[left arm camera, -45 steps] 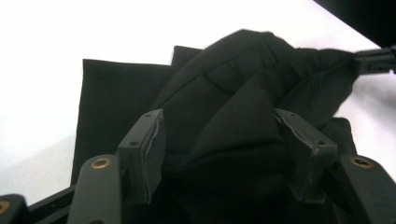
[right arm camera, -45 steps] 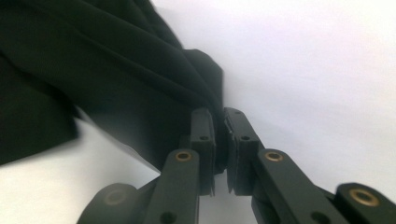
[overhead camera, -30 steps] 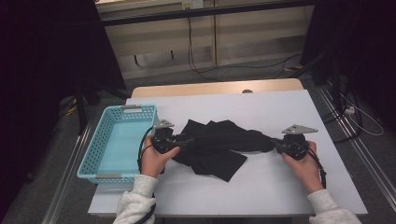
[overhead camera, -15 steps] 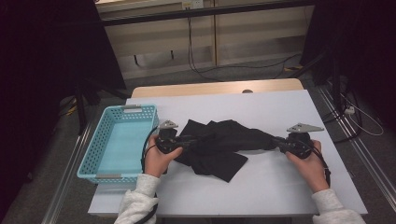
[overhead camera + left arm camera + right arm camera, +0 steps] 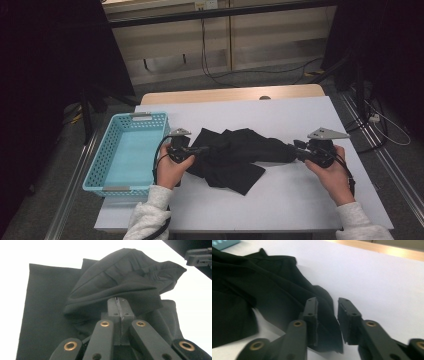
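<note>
A black cloth point(image 5: 235, 155) lies crumpled in the middle of the white table point(image 5: 300, 200), stretched a little between the two hands of the person. The left gripper point(image 5: 196, 149) is at the left end of the cloth; its jaws have just been closing and now they are pressed together, and it seems that they pinch a fold of the cloth, though the dark fabric makes this hard to see. The right gripper point(image 5: 295, 146) is at the right end. Its jaws have just been opening, and now they stand a little apart, with a corner of the cloth lying loose in the gap between them and the pads not pressing on it. A blue basket point(image 5: 100, 167) stands on the left side of the table, just beside the left hand point(image 5: 170, 170).
</note>
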The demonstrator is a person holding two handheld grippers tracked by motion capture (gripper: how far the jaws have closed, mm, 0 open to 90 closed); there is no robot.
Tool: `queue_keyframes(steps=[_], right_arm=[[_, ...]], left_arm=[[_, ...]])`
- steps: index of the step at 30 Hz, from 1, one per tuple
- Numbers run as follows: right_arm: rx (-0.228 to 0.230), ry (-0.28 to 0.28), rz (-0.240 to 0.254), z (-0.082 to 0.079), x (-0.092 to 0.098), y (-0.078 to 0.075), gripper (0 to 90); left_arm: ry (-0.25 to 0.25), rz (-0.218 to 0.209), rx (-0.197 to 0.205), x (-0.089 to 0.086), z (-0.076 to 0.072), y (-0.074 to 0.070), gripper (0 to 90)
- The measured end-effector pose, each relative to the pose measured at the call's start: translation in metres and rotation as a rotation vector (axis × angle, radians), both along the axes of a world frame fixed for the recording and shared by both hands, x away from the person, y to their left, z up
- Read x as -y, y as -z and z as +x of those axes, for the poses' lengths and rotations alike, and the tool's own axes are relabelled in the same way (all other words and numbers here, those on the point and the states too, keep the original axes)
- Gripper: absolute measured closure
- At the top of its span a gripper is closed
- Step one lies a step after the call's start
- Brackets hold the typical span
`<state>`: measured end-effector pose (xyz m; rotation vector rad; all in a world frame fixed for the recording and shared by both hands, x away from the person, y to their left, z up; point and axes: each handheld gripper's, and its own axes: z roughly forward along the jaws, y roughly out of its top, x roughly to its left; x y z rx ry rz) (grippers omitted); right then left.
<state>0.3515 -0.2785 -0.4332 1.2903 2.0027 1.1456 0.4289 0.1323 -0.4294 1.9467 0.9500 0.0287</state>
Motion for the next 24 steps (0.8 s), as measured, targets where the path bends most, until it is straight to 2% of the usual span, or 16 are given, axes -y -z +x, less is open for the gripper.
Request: queue_keyframes(steps=[3, 6, 9, 11, 14, 17, 19, 21, 24], right_arm=[[-0.023, -0.027, -0.028, 0.003, -0.006, 0.005, 76.6], [-0.032, -0.029, -0.056, 0.005, -0.007, 0.010, 79.1], [-0.066, -0.043, -0.078, 0.005, -0.008, 0.015, 79.6], [-0.083, -0.062, -0.067, 0.005, -0.009, 0.017, 79.2], [-0.071, -0.058, -0.073, 0.004, -0.009, 0.017, 75.4], [-0.066, -0.043, -0.082, 0.004, -0.009, 0.018, 70.3], [-0.066, -0.025, -0.076, 0.003, -0.006, 0.018, 68.9], [-0.061, -0.016, -0.071, 0.003, -0.003, 0.017, 68.5], [-0.057, 0.007, -0.050, 0.002, 0.002, 0.015, 68.8]], left_arm=[[-0.002, -0.008, -0.008, -0.002, 0.000, -0.002, 90.0], [0.007, -0.022, -0.010, -0.002, 0.000, -0.003, 90.0], [0.016, -0.040, 0.006, 0.001, -0.002, -0.006, 90.0], [0.031, -0.040, 0.013, 0.003, -0.004, -0.009, 80.4], [0.051, -0.049, 0.035, 0.006, -0.006, -0.012, 69.9], [0.058, -0.059, 0.031, 0.008, -0.008, -0.014, 59.3], [0.062, -0.038, 0.032, 0.011, -0.010, -0.015, 55.3], [0.069, -0.036, 0.035, 0.016, -0.011, -0.014, 49.7], [0.081, -0.010, 0.040, 0.022, -0.012, -0.012, 47.1]])
